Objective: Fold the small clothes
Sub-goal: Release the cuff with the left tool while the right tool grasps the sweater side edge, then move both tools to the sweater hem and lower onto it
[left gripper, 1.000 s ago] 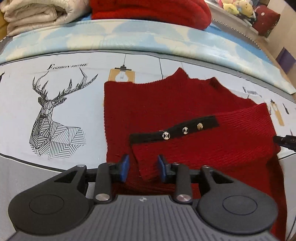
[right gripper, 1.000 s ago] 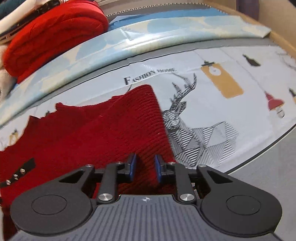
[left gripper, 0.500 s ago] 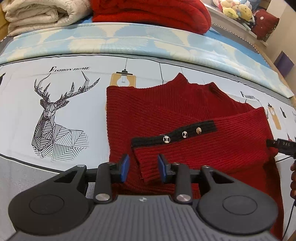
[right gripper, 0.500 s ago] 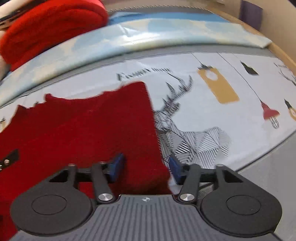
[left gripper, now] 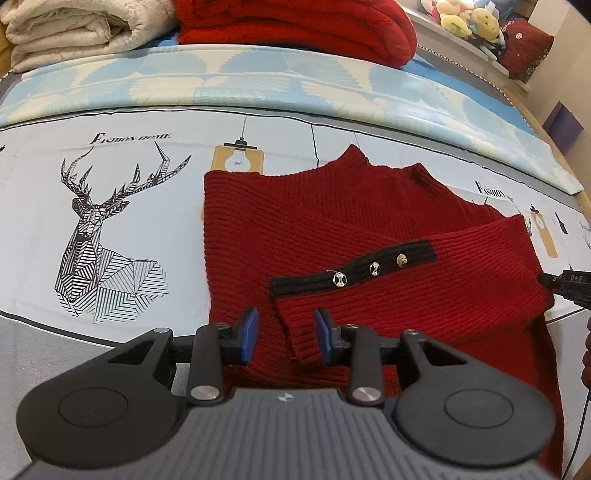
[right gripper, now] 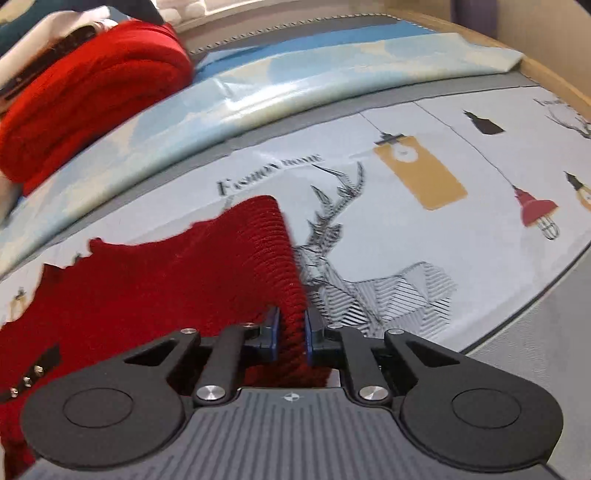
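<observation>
Left gripper (left gripper: 283, 335): held low over the near edge of the sweater, fingers pointing across it; jaws apart, the cuff end of the folded sleeve lying between the blue pads, not clamped.
Right gripper (right gripper: 291, 333): low at the sweater's right side; jaws closed on the thick folded edge of the knit.
Sweater (left gripper: 332, 236): dark red ribbed knit, spread flat on the printed sheet (left gripper: 110, 177), collar pointing away.
Sleeve (left gripper: 424, 291): folded across the body, with a black band (left gripper: 351, 269) bearing three metal buttons.
Left view only: cream blanket (left gripper: 70, 29) and soft toys (left gripper: 465, 18) at the far side; the right gripper's tip at the sleeve's right fold.
Both views: folded bright red knit (right gripper: 92, 92) beyond the sheet.
Right view only: red edge pinched between the pads; deer print (right gripper: 351, 258) just beside it.
</observation>
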`<state>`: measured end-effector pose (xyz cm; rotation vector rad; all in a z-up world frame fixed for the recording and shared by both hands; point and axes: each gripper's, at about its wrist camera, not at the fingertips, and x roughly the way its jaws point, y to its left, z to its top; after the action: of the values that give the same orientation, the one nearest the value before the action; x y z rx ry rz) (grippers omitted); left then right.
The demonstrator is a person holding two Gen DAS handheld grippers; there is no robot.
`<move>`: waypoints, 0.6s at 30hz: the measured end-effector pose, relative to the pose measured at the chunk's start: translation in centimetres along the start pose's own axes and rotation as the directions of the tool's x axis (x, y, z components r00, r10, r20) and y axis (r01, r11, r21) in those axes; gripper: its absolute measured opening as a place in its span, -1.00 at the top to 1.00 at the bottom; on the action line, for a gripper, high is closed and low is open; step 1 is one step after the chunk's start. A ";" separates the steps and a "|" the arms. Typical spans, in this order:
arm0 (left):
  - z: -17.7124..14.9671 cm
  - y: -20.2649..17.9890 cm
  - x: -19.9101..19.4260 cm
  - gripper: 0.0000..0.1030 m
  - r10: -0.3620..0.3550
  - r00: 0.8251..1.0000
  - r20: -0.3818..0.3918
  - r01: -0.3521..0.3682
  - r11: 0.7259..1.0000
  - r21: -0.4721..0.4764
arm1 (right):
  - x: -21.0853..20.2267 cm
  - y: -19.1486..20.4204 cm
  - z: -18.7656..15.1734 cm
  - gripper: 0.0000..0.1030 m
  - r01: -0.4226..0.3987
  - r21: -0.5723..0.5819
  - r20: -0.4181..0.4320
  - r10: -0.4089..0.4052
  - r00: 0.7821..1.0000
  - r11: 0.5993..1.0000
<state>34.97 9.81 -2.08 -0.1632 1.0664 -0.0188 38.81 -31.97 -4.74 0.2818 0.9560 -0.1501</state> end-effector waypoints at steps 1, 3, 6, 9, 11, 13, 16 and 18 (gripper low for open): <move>-0.1 0.0 0.3 0.27 -0.003 1.000 -0.004 0.003 1.000 0.004 | 0.1 -0.2 0.0 0.74 0.001 0.013 -0.003 -0.001 1.000 1.000; -0.6 0.1 1.4 0.27 0.012 0.999 -0.040 -0.012 1.000 0.011 | -0.2 -0.3 0.1 0.67 0.010 0.034 0.002 -0.010 1.000 0.999; -1.4 0.7 2.9 0.28 0.035 0.996 -0.082 -0.033 0.999 0.019 | -1.1 0.0 0.1 0.55 0.045 0.004 0.055 -0.045 0.997 0.999; -1.3 0.9 2.0 0.28 0.029 0.997 -0.070 -0.029 1.000 0.002 | 0.1 -1.0 -0.4 0.27 0.093 -0.025 -0.007 -0.093 0.996 0.995; -1.2 0.9 0.8 0.27 0.008 1.000 -0.022 -0.008 1.000 -0.004 | -0.6 -2.1 -0.2 0.19 0.093 0.038 0.009 -0.094 0.996 0.995; -1.4 1.1 0.9 0.25 -0.004 1.000 -0.006 0.004 1.000 -0.003 | -1.1 -2.2 -0.1 0.19 0.083 0.021 0.030 -0.084 0.996 0.996; -2.6 1.2 2.0 0.29 0.043 0.997 -0.056 -0.042 0.999 0.025 | -0.9 -2.8 -0.9 0.23 0.112 0.016 -0.071 -0.110 0.991 0.994; -2.2 0.8 0.4 0.28 0.072 0.997 -0.023 -0.072 0.997 0.005 | -2.3 -4.3 -1.1 0.22 0.093 0.133 -0.100 -0.080 0.992 0.987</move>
<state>33.17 10.29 -3.64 -0.1210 1.0945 0.0418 35.58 -35.69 -4.15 0.3775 1.0537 -0.2852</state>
